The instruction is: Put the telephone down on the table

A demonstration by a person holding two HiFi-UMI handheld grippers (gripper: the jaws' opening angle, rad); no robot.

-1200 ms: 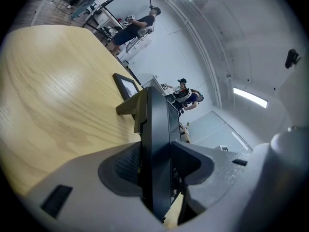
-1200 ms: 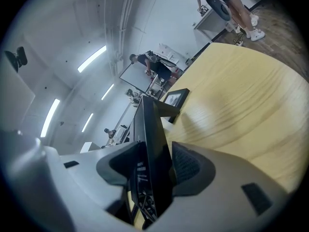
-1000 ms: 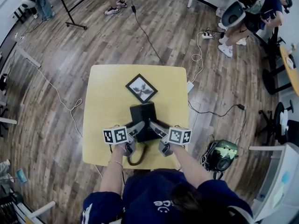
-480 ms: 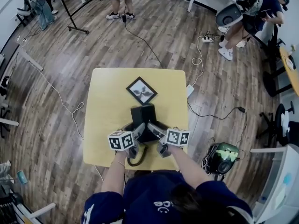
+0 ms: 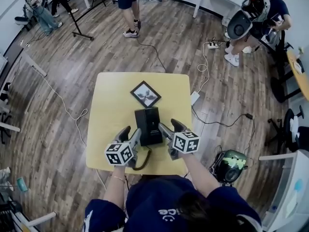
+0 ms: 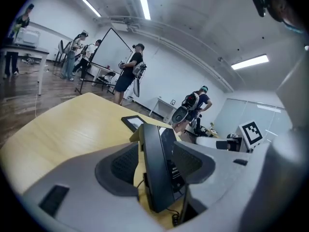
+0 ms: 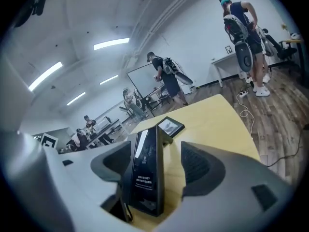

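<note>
The black telephone (image 5: 148,126) rests on the yellow table (image 5: 111,105), its coiled cord (image 5: 142,164) hanging over the near edge. My left gripper (image 5: 130,134) is at its left side and my right gripper (image 5: 170,126) at its right side. Both sets of jaws are opening. In the left gripper view the telephone (image 6: 157,173) stands on edge between the pads (image 6: 125,166) with narrow gaps. In the right gripper view the telephone (image 7: 145,173) sits nearer the left pad, with a clear gap to the right pad (image 7: 200,166).
A small black picture frame (image 5: 146,94) lies on the table just beyond the telephone. Cables and a power strip (image 5: 212,44) lie on the wood floor. A green and black device (image 5: 231,161) sits on the floor at the right. Several people stand farther off.
Both grippers have spread away from the telephone and their jaws have widened. The telephone, earlier pinched between them, now lies flat on the table.
</note>
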